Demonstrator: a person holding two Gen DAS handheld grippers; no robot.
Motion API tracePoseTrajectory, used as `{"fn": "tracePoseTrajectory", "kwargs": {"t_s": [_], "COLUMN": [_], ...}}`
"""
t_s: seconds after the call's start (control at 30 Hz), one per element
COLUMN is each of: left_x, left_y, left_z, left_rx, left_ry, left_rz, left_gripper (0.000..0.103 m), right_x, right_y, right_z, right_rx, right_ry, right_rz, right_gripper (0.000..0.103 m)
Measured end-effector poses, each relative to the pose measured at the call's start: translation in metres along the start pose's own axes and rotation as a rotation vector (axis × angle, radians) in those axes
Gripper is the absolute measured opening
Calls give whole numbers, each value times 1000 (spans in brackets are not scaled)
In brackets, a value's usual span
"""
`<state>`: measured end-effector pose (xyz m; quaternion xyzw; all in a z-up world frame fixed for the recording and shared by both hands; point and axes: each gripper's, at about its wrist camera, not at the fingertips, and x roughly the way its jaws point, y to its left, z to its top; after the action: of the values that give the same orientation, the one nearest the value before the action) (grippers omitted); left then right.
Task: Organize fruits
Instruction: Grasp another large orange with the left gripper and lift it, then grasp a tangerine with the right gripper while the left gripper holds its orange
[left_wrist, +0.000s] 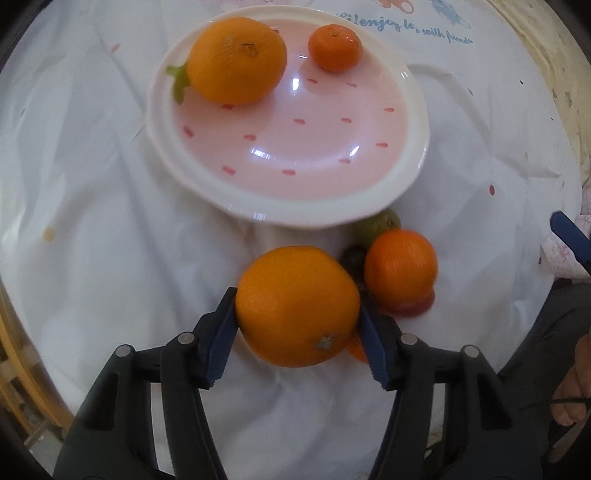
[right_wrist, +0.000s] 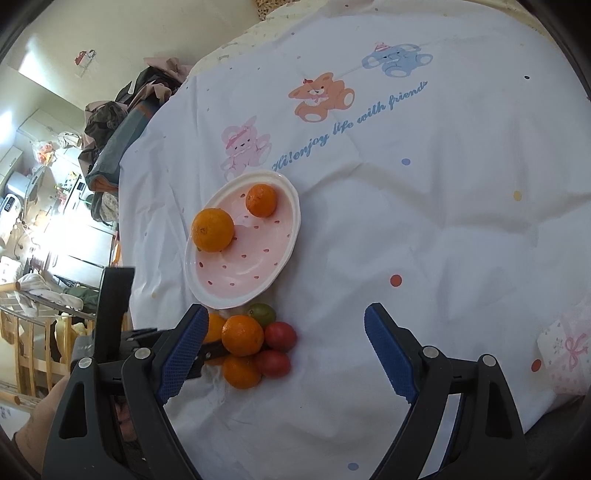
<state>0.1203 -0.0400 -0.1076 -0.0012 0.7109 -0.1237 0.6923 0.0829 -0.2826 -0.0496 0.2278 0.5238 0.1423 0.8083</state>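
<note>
**Left gripper on an orange beside the plate**

The left gripper (left_wrist: 297, 314) points down, its blue pads pressed on either side of a large orange (left_wrist: 297, 306) lying on the white tablecloth (left_wrist: 92, 221), just beside the pink plate (left_wrist: 406, 184). The plate holds another orange (left_wrist: 236, 61) and a mandarin (left_wrist: 334, 47). The right gripper (right_wrist: 286, 354) hovers with its fingers wide apart, holding nothing.

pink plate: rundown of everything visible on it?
The plate is oval, glossy and ceramic-looking, with a pale pink well dotted with red flecks, a wide white rim and a green leaf-shaped tab at one end. It lies flat on the white cloth. A large orange and a small mandarin sit inside. No gripper touches it.
</note>
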Motion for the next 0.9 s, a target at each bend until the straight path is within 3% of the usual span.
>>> {"fn": "tracePoseTrajectory", "kwargs": {"t_s": [0.3, 0.43, 0.53, 0.67, 0.77, 0.9], "left_x": [-56, -69, -57, -50, -52, -54], "left_y": [3, 23, 24, 32, 31, 36], "left_z": [-54, -69, -70, -70, -72, -71], "left_rx": [-34, -131, -200, -266, -273, -285], "left_ry": [-129, -196, -227, -232, -260, -259], "left_rz": [22, 38, 81, 63, 136, 90], "left_gripper": [56, 56, 56, 56, 56, 56], "right_x": [-1, 4, 13, 28, 40, 56], "right_y": [-1, 5, 11, 20, 29, 40], "right_z": [0, -4, -9, -17, -22, -23], "right_rx": [8, -21, -39, -49, -40, -21], "right_ry": [5, 36, 86, 184, 243, 266], "right_rz": [7, 21, 64, 112, 119, 90], "right_gripper": [89, 89, 88, 60, 59, 59]}}
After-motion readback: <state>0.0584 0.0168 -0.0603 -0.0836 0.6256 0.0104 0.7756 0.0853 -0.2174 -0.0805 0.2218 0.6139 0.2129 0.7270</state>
